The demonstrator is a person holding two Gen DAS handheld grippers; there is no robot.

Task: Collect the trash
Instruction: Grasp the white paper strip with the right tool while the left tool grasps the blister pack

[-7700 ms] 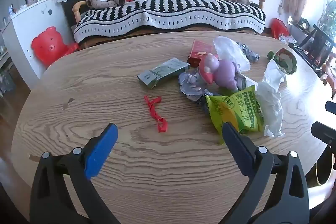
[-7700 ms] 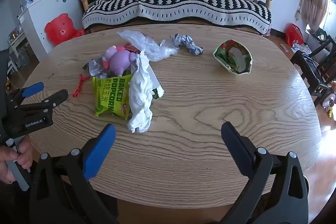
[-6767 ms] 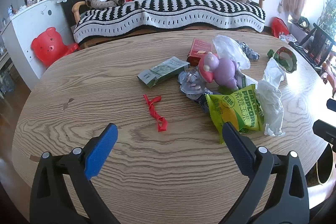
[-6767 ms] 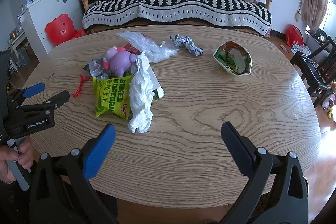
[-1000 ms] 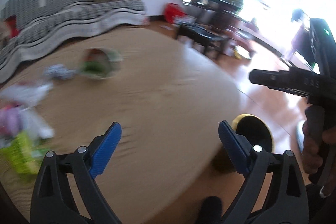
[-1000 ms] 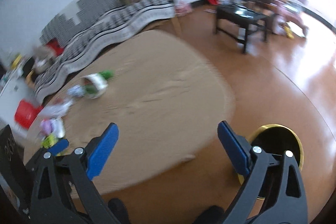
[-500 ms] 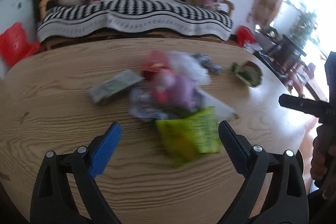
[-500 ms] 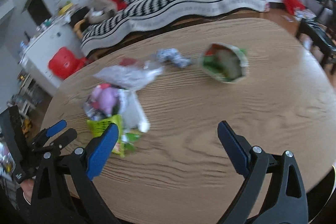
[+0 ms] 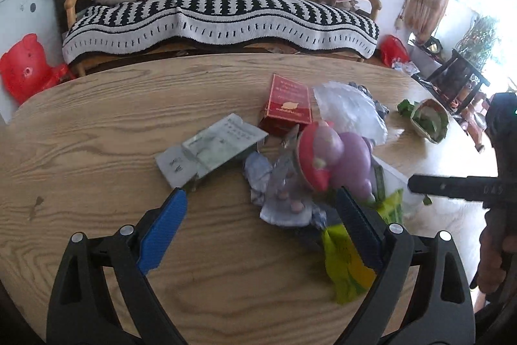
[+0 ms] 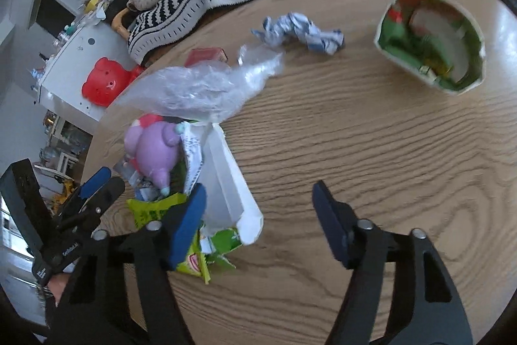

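Trash heaped just ahead of both claws on the tabletop [image 10: 355, 151]. Right claw [image 10: 258, 188] about half open, jaws just now closing in, gripping nothing: only the near corner of the white carton [image 10: 223, 180] between them, close to the left-side finger, untouched by either pad. Long axis of the white carton running away from this claw and slightly left, so a pinch across its short width looks the likely move. Green popcorn bag [image 10: 155, 209] under and left of that finger. Left claw [image 9: 260, 199] spread wide and empty, poised over the crumpled silvery wrapper [image 9: 281, 202], green popcorn bag partly behind its right-side finger. Right claw judged nearer the white carton; left claw nearer the silvery wrapper and the flat grey-green box [image 9: 210, 151]. Farther out from the right claw: purple toy [image 10: 155, 151] to the left, then clear plastic bag [image 10: 194, 89], crumpled blue-white paper [image 10: 300, 31] ahead, paper bowl [image 10: 429, 41] far ahead to the right. Both claws pitched steeply down toward the tabletop.
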